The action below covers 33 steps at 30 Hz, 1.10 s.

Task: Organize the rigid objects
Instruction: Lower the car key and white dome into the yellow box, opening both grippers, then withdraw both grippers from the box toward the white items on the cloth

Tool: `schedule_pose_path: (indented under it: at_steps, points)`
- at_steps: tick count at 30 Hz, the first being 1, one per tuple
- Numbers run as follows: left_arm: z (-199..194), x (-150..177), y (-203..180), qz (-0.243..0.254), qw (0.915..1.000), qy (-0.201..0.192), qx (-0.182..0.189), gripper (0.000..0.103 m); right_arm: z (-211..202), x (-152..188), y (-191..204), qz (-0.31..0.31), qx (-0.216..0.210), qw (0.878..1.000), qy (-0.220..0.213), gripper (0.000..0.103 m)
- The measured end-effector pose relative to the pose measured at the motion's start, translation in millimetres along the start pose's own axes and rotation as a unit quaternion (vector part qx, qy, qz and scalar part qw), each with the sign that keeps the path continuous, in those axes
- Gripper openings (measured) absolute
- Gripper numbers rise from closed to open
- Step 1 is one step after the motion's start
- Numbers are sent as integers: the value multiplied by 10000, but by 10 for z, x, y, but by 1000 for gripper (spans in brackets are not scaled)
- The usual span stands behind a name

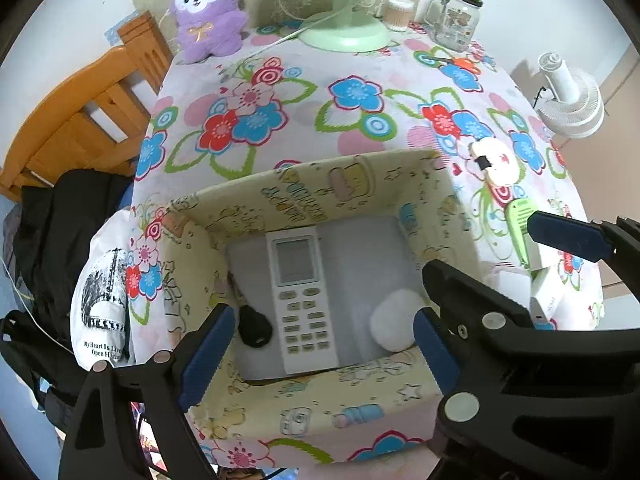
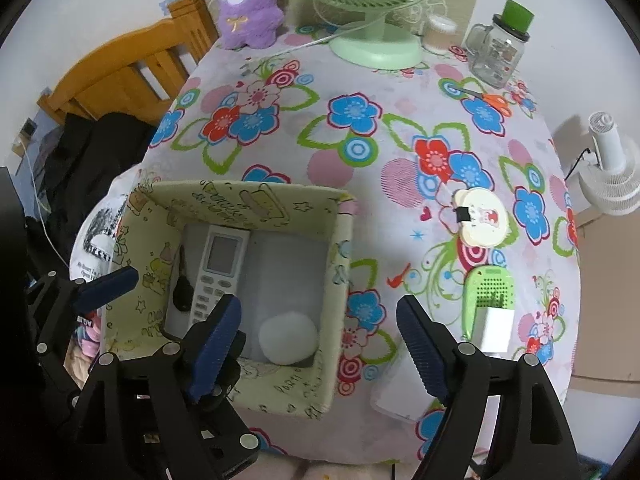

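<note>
A pale yellow fabric box (image 1: pixel 360 172) (image 2: pixel 340 280) stands at the near left of the flowered table. Inside lie a white remote control (image 1: pixel 300 292) (image 2: pixel 218 276), a small black key-like object (image 1: pixel 254 330) (image 2: pixel 182 292) and a white round thing (image 1: pixel 396 324) (image 2: pixel 288 338). My left gripper (image 1: pixel 324 316) hangs open over the box, nothing between its blue pads. My right gripper (image 2: pixel 320 304) is open too, straddling the box's right wall with nothing held. On the table to the right lie a green perforated device (image 2: pixel 490 292), a white block (image 2: pixel 494 330) and a cream disc (image 2: pixel 482 216).
A flat white card (image 2: pixel 396 400) lies near the front edge. At the back stand a green fan (image 2: pixel 376 48), a purple plush (image 2: pixel 250 4), a glass jar (image 2: pixel 500 52) and orange scissors (image 2: pixel 488 100). A wooden chair (image 2: pixel 132 68) with dark clothes is at the left.
</note>
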<state>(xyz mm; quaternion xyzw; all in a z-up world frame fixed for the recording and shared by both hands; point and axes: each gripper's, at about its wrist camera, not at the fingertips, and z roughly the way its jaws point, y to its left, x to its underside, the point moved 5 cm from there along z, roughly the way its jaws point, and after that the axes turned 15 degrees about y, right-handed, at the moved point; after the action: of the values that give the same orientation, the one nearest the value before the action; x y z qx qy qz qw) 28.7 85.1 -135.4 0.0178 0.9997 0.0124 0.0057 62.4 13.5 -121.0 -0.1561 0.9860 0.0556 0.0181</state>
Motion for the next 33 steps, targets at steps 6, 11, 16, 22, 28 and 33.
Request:
schedule_pose_path:
  at_steps: [6, 11, 16, 22, 28, 33]
  points:
    - [-123, -34, -181, 28, 9999, -98, 45, 92, -157, 43, -151, 22, 22, 9999, -135, 83]
    - [-276, -84, -301, 59, 9997, -238, 28, 93, -359, 66, -292, 18, -9, 9997, -246, 83]
    - [-422, -119, -407, -28, 9993, -369, 93, 93, -557, 86, -445, -48, 45, 9992, -406, 83]
    - [-561, -140, -540, -119, 9986, -516, 74, 94, -723, 129, -659, -46, 228, 9977, -641, 83]
    - [-640, -157, -730, -176, 9978, -617, 149, 94, -797, 191, -895, 22, 187, 9972, -727, 83]
    - [-679, -166, -891, -232, 9975, -661, 110, 94, -836, 252, -1096, 54, 61, 9968, -790, 83]
